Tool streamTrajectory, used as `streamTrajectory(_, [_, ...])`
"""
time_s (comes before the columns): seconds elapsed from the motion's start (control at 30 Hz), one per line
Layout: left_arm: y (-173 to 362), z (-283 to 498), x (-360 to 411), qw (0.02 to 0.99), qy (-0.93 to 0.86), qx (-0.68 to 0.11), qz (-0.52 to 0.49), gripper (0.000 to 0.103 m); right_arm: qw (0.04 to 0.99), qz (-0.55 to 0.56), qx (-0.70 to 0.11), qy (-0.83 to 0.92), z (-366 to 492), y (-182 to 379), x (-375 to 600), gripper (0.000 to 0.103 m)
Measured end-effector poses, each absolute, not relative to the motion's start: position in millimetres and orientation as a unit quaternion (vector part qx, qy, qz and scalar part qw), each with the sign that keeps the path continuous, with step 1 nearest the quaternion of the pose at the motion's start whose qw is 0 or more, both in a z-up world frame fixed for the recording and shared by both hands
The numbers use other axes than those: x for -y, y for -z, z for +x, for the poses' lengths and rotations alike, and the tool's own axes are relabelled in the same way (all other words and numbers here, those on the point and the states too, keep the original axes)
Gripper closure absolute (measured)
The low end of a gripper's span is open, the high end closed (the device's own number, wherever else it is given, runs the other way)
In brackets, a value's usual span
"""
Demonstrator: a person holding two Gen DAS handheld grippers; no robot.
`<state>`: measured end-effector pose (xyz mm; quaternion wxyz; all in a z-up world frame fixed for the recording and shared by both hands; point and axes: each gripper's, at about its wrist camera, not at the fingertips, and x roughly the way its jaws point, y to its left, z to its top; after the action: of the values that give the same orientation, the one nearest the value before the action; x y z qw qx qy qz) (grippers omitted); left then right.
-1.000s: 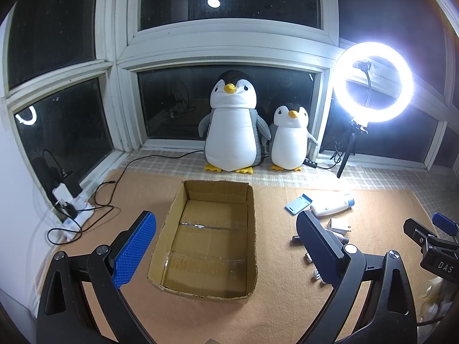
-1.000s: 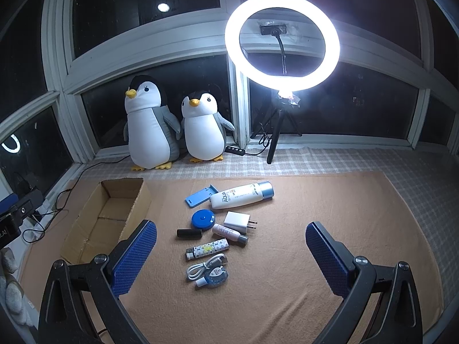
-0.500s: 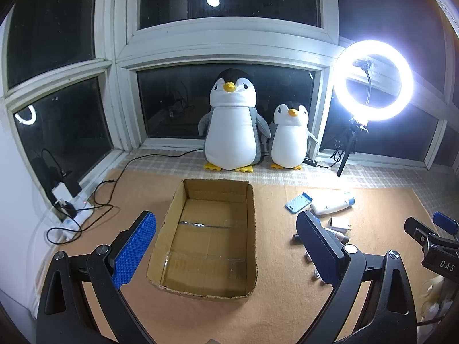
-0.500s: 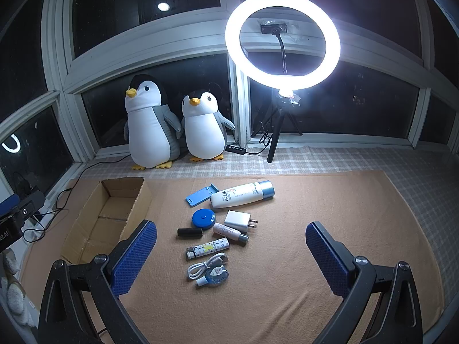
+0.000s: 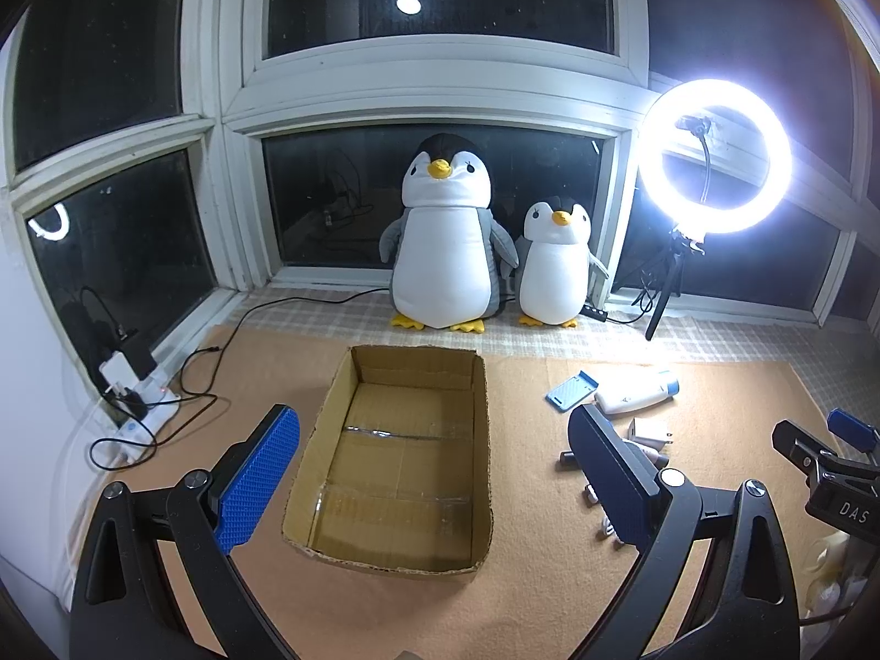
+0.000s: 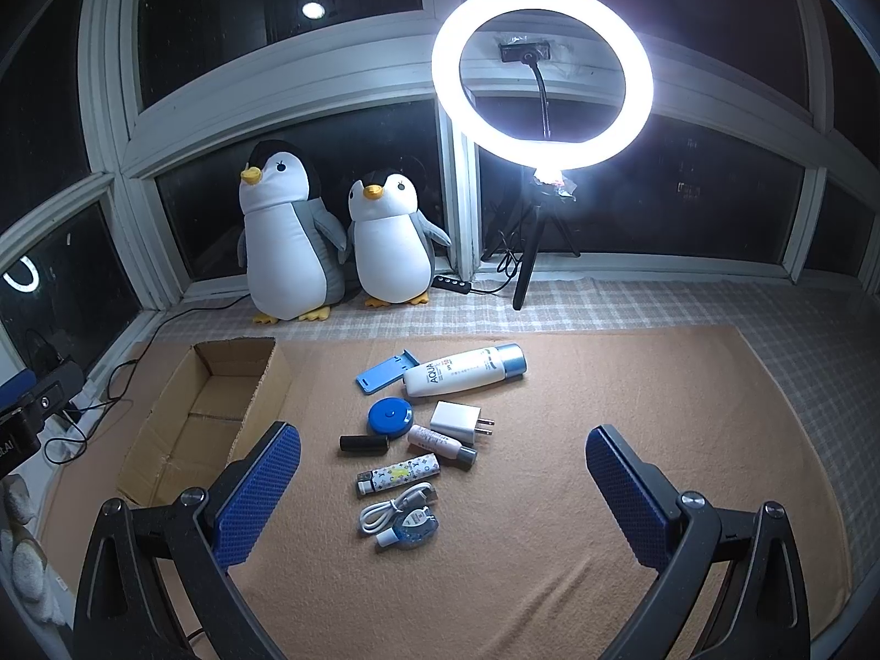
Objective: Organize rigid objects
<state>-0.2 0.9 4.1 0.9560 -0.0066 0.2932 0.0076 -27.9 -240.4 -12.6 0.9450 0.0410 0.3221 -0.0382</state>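
Above the tan mat (image 6: pixel 632 385), both hand-held grippers are hovering with nothing between their fingers.

Left gripper (image 5: pixel 434 478): blue-padded fingers (image 5: pixel 256 487) spread wide, touching nothing, framing the cardboard box (image 5: pixel 399 459), which is sitting open and empty on the mat.

Right gripper (image 6: pixel 443 495): fingers (image 6: pixel 256 495) likewise spread wide, gripping nothing, pointing over the cluster of small items lying to the right of the box.

Items lying on the mat, none in the box:
- white lotion bottle (image 6: pixel 465 371) with blue cap, on its side, farthest from the gripper;
- light blue phone stand (image 6: pixel 388 371), just beside the bottle's left end;
- blue round case (image 6: pixel 390 416), nearer than the stand;
- white charger plug (image 6: pixel 459 419), prongs pointing right, just right of the round case;
- black cylinder (image 6: pixel 363 444), on its side;
- small white tube (image 6: pixel 441 441) with grey cap, near the plug;
- patterned lighter (image 6: pixel 397 475), on its side;
- coiled white cable (image 6: pixel 393 509), touching a small blue-and-white item (image 6: pixel 412 529), nearest the gripper.

Two plush penguins (image 6: pixel 289 245) are standing by the window beside a lit ring light (image 6: pixel 542 74).
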Motion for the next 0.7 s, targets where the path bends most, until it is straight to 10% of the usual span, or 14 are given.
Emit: streamTrajectory(0.7, [4.7, 1.7, -5.4, 0.954, -0.01, -0.301, -0.008, 0.004, 0.941, 0.043, -0.334, 0.032, -25.3, 20.9, 237.1, 0.0])
